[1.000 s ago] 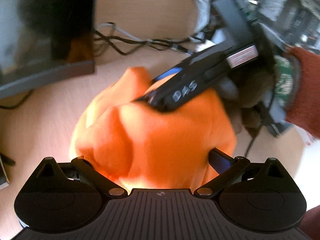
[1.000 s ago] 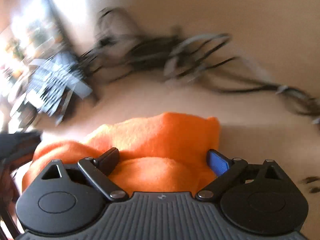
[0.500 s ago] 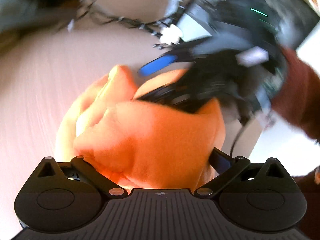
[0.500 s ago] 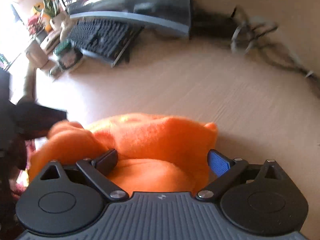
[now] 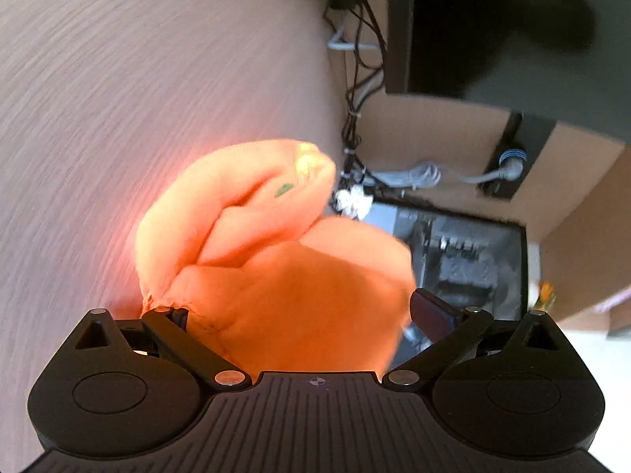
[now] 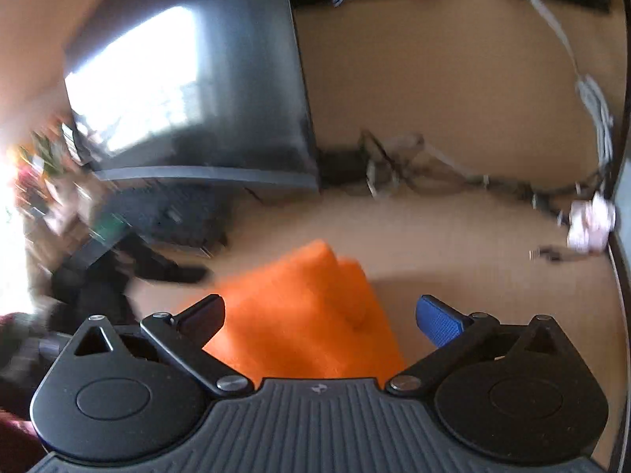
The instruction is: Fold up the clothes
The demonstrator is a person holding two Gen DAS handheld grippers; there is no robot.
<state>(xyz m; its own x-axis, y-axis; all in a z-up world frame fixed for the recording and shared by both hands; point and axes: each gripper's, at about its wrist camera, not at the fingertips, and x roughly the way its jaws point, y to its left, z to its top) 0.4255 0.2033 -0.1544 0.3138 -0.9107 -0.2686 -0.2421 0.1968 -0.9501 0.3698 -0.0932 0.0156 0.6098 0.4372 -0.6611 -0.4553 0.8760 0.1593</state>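
Note:
An orange fleece garment point(image 5: 276, 276) lies bunched in thick folds on the light wooden desk point(image 5: 118, 98). In the left wrist view it fills the space between the wide-apart fingers of my left gripper point(image 5: 299, 307); the jaws are open around it, and the left fingertip is hidden in the cloth. In the right wrist view the garment point(image 6: 307, 323) rises as a folded wedge between the fingers of my right gripper point(image 6: 319, 311), which are also spread wide around it. Both views are blurred by motion.
A dark monitor point(image 6: 189, 90) stands at the back, with a keyboard point(image 6: 173, 213) below it. Tangled cables point(image 6: 414, 161) run along the rear of the desk. In the left wrist view cables point(image 5: 355, 79), a monitor point(image 5: 493, 27) and a dark keyboard tray point(image 5: 461, 260) sit beyond the garment.
Both grippers have swung sharply, so the background has rotated. The right gripper no longer shows over the cloth in the left view. The garment looks more compactly bunched.

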